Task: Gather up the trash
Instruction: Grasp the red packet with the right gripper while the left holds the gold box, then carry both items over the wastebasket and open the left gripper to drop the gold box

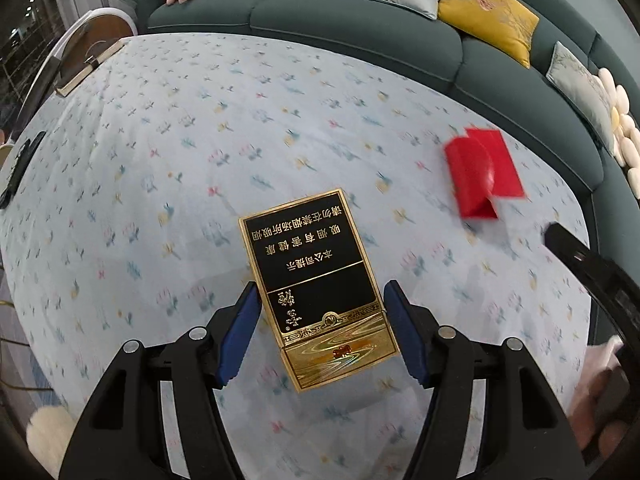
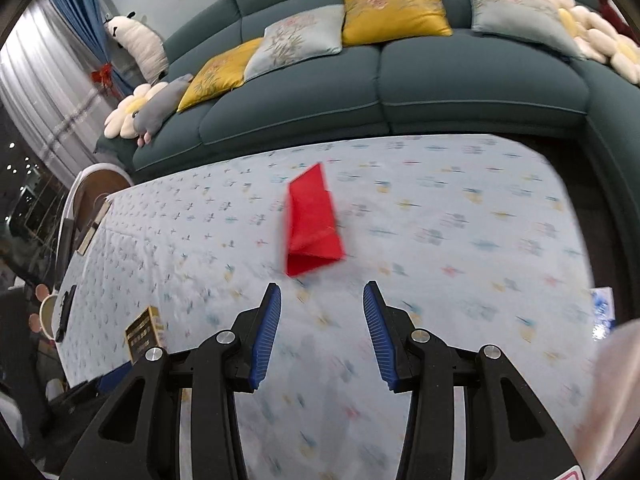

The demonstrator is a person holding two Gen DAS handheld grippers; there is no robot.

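Observation:
A black and gold cigarette box [image 1: 316, 284] lies on the floral tablecloth [image 1: 200, 140], between the blue pads of my left gripper [image 1: 322, 312]. The jaws are open, with small gaps on both sides of the box. The box also shows in the right wrist view [image 2: 144, 334] at the far left. A folded red paper packet [image 2: 312, 224] lies on the cloth just ahead of my right gripper [image 2: 322, 308], which is open and empty. The red packet also shows in the left wrist view [image 1: 482, 172], with the right gripper's black body [image 1: 592, 276] beside it.
A dark green sofa [image 2: 400, 92] with yellow and grey cushions runs behind the table. A black remote [image 1: 22, 168] and a notebook [image 1: 86, 68] lie at the table's left edge. A cup [image 2: 48, 316] stands off the left side. A blue-printed packet [image 2: 602, 312] sits at the right edge.

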